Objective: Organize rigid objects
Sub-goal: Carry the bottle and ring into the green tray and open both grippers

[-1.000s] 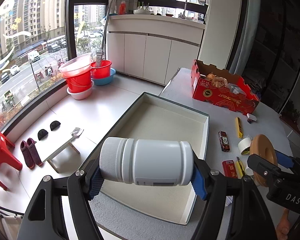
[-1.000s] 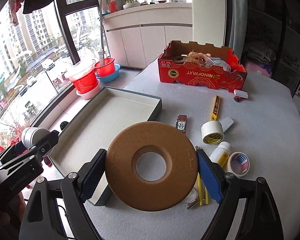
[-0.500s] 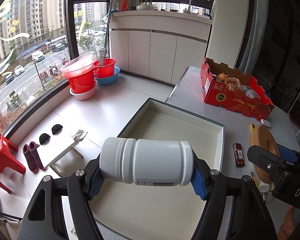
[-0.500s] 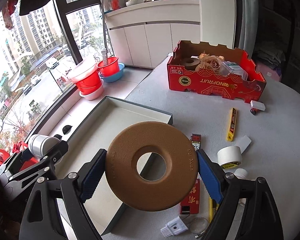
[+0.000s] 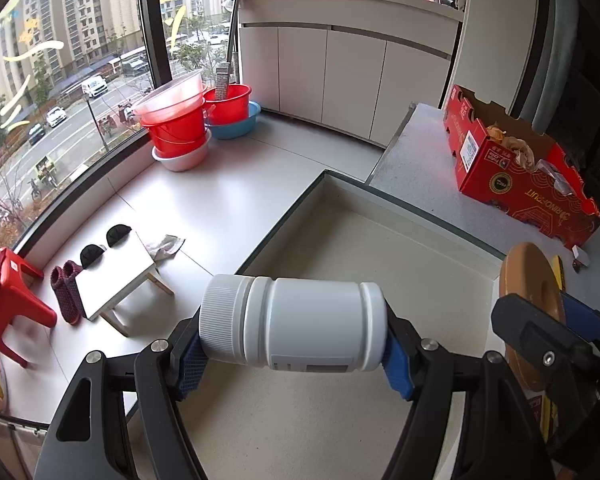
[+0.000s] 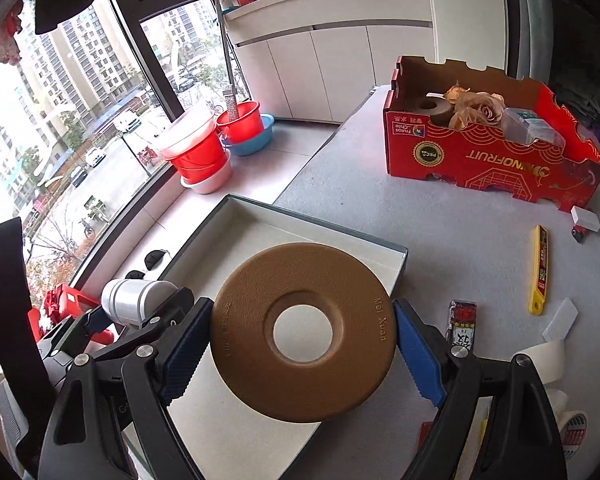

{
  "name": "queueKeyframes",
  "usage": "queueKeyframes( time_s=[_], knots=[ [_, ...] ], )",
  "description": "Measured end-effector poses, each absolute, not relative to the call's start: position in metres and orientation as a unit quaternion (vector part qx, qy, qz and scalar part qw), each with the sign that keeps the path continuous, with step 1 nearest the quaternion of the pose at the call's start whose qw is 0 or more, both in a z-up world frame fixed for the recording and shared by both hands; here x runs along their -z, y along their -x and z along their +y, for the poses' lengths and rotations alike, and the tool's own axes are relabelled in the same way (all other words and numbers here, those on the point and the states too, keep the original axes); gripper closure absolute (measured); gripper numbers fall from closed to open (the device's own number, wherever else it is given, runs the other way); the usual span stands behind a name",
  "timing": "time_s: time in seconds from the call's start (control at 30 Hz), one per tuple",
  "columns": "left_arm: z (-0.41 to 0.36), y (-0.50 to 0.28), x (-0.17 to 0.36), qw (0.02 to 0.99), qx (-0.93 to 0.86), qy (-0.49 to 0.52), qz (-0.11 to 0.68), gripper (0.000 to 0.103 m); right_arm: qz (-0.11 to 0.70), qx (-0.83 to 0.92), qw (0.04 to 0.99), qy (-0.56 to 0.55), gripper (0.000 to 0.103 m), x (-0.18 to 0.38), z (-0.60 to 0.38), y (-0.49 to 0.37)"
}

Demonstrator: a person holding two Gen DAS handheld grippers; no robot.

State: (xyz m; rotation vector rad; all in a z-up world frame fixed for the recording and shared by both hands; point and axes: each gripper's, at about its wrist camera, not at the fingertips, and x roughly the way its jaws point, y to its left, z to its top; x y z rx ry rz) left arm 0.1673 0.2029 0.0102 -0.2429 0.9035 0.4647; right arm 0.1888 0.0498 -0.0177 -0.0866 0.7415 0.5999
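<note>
- The grey desk is carrying everything, with its edge running along a tiled window ledge on the left.
- A shallow open tray with a pale floor and dark rim is lying at the desk's left edge, hanging partly over the ledge; nothing is lying inside it, and both tools are hovering over it.
- A red cardboard fruit box is sitting at the far side of the desk, well apart from the tray, holding a brown tape roll, dried flowers and a clear packet.
- Stacked red basins are standing on the ledge by the window, beside a small white stool and a red one.
- The right gripper is pinching a brown ring-shaped disc edge to edge between its blue fingers, holding it flat above the tray's near right corner.
- The left gripper is clamping a white screw-cap bottle end to end, cap on the left, lying sideways above the tray's near left part.
- To the right of the tray, loose items are lying scattered on the desk: a white tape roll, a yellow utility knife, a small printed packet, a white paper slip and a small white block near the box.
</note>
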Motion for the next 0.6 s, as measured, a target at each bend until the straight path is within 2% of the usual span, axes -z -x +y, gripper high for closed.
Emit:
queueKeyframes(
  time_s=[0.47, 0.57, 0.6],
  knots=[
    [0.207, -0.174, 0.012, 0.861, -0.224, 0.108, 0.443, 0.028, 0.373, -0.295, 0.878, 0.061, 0.015, 0.042, 0.069, -0.207],
    [0.204, -0.171, 0.016, 0.858, -0.220, 0.108, 0.451, 0.018, 0.370, -0.295, 0.878, 0.069, 0.014, 0.042, 0.070, -0.205],
    [0.204, -0.169, 0.016, 0.858, -0.216, 0.114, 0.452, 0.017, 0.370, -0.297, 0.877, 0.070, 0.007, 0.042, 0.070, -0.204]
  ],
)
